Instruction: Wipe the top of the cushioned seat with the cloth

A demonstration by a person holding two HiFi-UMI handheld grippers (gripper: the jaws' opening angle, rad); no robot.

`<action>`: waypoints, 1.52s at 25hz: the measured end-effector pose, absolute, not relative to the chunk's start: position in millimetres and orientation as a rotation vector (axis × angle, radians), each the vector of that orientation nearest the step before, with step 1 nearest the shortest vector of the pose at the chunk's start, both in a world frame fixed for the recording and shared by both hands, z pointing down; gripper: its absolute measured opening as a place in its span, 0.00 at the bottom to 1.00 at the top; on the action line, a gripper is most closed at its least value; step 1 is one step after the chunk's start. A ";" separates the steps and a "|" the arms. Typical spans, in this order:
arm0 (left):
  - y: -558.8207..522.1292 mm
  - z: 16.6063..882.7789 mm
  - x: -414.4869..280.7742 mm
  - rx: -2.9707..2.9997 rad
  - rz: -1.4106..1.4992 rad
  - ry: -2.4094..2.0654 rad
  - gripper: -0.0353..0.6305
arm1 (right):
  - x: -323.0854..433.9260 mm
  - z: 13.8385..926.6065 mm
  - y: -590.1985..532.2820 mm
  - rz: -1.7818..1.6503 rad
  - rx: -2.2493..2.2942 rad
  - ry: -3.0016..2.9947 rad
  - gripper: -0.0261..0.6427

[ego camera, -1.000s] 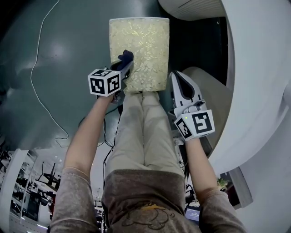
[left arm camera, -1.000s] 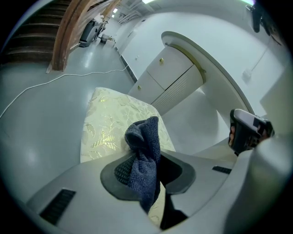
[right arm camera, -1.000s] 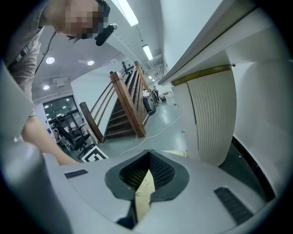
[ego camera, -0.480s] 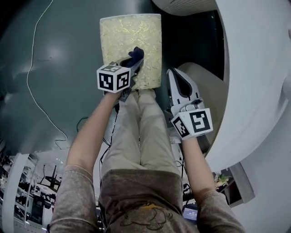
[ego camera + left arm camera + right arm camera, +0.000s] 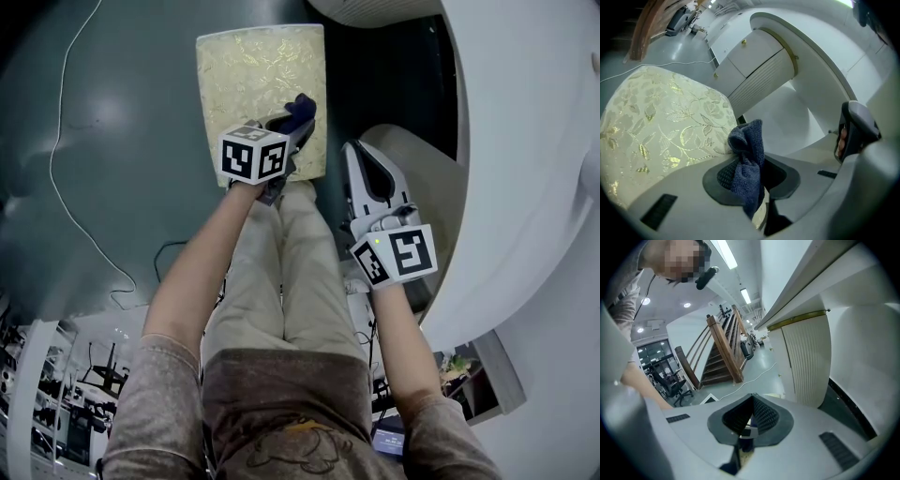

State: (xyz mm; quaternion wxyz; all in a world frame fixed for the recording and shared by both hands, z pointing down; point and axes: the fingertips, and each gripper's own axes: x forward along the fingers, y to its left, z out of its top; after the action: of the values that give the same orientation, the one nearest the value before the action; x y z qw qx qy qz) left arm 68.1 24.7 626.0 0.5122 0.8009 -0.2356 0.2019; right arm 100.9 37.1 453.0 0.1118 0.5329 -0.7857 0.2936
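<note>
The cushioned seat (image 5: 253, 84) is a pale gold square with shiny leaves and flowers all over its top. The cloth (image 5: 300, 108) is dark blue and fuzzy, and it is bunched up in a lump. It sits on the seat's near right corner, close to the seat's right edge. The left gripper (image 5: 292, 128) pinches the cloth tight between its jaws. In the left gripper view the cloth (image 5: 747, 159) sticks up out of the left gripper (image 5: 747, 180), with the seat (image 5: 656, 122) right behind it.

The right gripper (image 5: 354, 155) is off the seat, just to the right of its near corner. Its jaws are pressed together with nothing in them, as the right gripper view (image 5: 751, 416) shows.

Each gripper has a cube (image 5: 253, 155) with black and white square marks on it.

A second ago the cloth was by the seat's near left side. It has slid across to the right side. The right gripper has stayed in its spot beside the seat.
</note>
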 end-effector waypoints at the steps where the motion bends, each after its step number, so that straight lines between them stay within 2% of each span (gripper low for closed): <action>1: 26.0 625.3 73.4 1.930 0.489 -0.549 0.20 | 101.3 452.4 37.8 0.861 1.567 -2.304 0.04; 8: 36.6 611.6 106.5 1.911 0.429 -0.434 0.20 | 103.3 448.8 39.8 0.855 1.581 -2.299 0.04; 13: 50.4 596.5 98.2 1.925 0.408 -0.415 0.20 | 103.8 444.6 43.5 0.844 1.576 -2.304 0.04; 30: 54.4 577.4 -70.4 1.869 0.307 -0.735 0.20 | 76.0 440.3 49.9 0.827 1.454 -2.368 0.04; 38: 82.0 595.9 -120.4 1.824 0.360 -0.831 0.20 | 67.1 445.2 53.7 0.817 1.385 -2.385 0.04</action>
State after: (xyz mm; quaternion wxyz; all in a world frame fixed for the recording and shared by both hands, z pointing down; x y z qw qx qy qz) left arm -120.4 82.0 595.9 0.5249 0.7624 -0.3473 0.1503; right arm 67.1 53.7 445.2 0.1320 0.4773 -0.8219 0.2813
